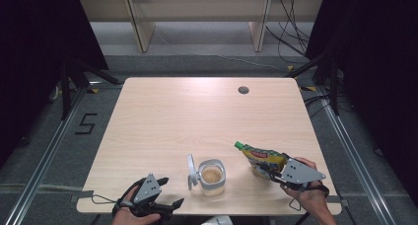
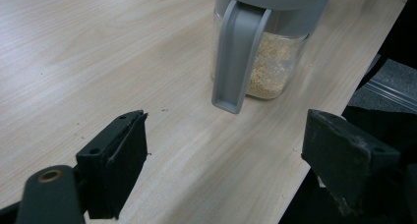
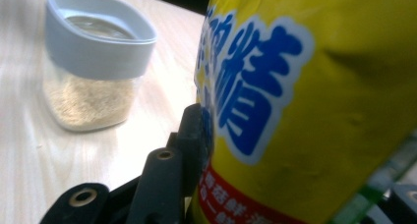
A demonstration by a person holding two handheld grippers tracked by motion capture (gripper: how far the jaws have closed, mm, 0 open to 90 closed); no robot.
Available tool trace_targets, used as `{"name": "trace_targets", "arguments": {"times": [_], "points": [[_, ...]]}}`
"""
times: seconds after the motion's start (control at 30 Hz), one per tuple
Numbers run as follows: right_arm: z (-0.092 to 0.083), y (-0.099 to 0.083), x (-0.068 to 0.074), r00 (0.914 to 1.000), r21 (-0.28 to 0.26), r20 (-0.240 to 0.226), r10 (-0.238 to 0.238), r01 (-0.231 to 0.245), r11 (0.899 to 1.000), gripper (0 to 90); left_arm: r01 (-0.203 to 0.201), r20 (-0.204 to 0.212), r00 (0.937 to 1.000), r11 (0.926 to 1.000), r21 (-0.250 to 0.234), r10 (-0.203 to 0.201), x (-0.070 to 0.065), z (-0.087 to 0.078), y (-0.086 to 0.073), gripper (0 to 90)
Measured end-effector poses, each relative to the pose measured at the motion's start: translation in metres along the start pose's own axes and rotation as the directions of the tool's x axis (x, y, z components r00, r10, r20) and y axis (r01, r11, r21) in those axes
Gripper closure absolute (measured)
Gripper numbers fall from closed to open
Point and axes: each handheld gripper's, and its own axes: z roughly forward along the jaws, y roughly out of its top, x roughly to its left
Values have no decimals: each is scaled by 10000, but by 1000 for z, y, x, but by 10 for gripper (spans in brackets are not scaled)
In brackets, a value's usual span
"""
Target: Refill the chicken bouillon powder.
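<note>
A yellow pouch (image 1: 263, 159) with blue lettering and a green cap leans on the table's near right, cap end pointing left and away. Just left of it stands a clear jar (image 1: 212, 176), part full of pale grains, its grey lid (image 1: 191, 170) flipped open leftward.

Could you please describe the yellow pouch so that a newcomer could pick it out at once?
On the wooden table, near its front right corner, the right gripper clamps the yellow pouch. Unlike the clear jar beside it, it has a green cap.

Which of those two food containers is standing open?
The clear jar of beige grains; its grey lid is flipped aside. The yellow pouch keeps its green cap on.
</note>
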Motion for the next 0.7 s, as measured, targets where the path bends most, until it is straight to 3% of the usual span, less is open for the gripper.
{"name": "trace_targets", "arguments": {"times": [0.03,0.13,0.33,0.47,0.7], "points": [[-1,-3,-1,9993,-75,16,371,-371,9993,687,-5,11,10000,10000,5,5,0,0,0,166],[-2,-8,-5,9983,-100,129,576,-575,9983,699,-7,12,10000,10000,9,7,0,0,0,166],[-3,-18,-10,9884,-365,536,1424,-1405,9894,711,-5,5,10000,10000,9,5,0,0,0,166],[-3,-22,-10,9865,-237,754,1454,-1440,9893,715,-5,9,10000,10000,3,5,0,0,0,166],[-6,-27,-8,9747,-306,1013,1992,-1971,9799,716,28,45,10000,10000,92,-29,0,-1,1,166]]}}
